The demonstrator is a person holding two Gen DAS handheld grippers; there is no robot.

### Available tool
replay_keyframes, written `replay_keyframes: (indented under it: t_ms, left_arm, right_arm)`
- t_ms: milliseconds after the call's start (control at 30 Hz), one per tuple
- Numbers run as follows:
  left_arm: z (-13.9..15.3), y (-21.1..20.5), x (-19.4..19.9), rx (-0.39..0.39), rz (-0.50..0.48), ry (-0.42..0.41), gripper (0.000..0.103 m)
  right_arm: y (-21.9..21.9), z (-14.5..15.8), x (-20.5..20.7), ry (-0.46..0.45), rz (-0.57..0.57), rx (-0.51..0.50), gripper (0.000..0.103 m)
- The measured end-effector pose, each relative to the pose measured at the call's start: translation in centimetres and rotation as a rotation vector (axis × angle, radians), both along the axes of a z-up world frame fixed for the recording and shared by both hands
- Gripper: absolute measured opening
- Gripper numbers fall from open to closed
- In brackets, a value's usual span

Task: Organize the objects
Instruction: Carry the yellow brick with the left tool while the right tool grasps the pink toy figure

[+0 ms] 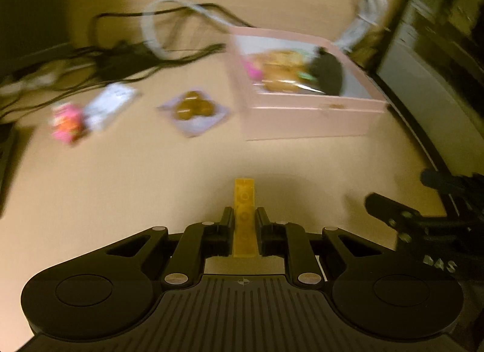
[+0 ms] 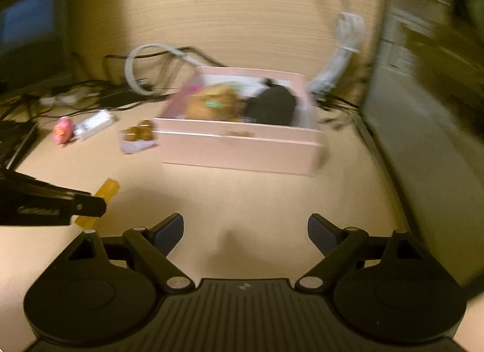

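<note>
A flat yellow bar [image 1: 244, 197] sticks forward from my left gripper [image 1: 244, 215], which is shut on it just above the wooden table. In the right wrist view the yellow bar [image 2: 107, 190] and the left gripper's finger [image 2: 90, 205] show at the lower left. My right gripper [image 2: 245, 228] stands open with nothing between its fingers, in front of the pink box [image 2: 242, 146]. The pink box [image 1: 311, 119] holds snack packets and a black object [image 1: 328, 75]. Left of the box lie a packet of brown round treats [image 1: 193, 110], a white packet [image 1: 110, 103] and a pink packet [image 1: 66, 122].
Black cables [image 1: 127, 55] and a looped white cable [image 1: 151, 28] sprawl behind the loose packets. A dark screen [image 1: 423, 94] stands along the right edge of the table. Another screen [image 2: 27, 25] glows at the far left. Both views are blurred.
</note>
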State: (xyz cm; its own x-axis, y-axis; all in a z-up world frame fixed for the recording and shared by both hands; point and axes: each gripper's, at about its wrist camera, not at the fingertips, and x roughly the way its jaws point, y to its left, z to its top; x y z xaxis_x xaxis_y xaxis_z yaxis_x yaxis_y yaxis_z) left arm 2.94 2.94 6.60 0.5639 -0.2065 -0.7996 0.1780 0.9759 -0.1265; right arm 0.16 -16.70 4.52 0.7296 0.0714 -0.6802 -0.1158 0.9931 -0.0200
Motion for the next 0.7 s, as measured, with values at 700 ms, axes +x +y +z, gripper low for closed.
replay_keyframes:
  t_ms: [700]
  left_arm:
    - [0.7, 22.8, -7.6, -0.031, 0.435, 0.016, 0.017]
  right_arm:
    - [27.0, -1.4, 10.4, -0.007, 0.440, -0.031, 0.092]
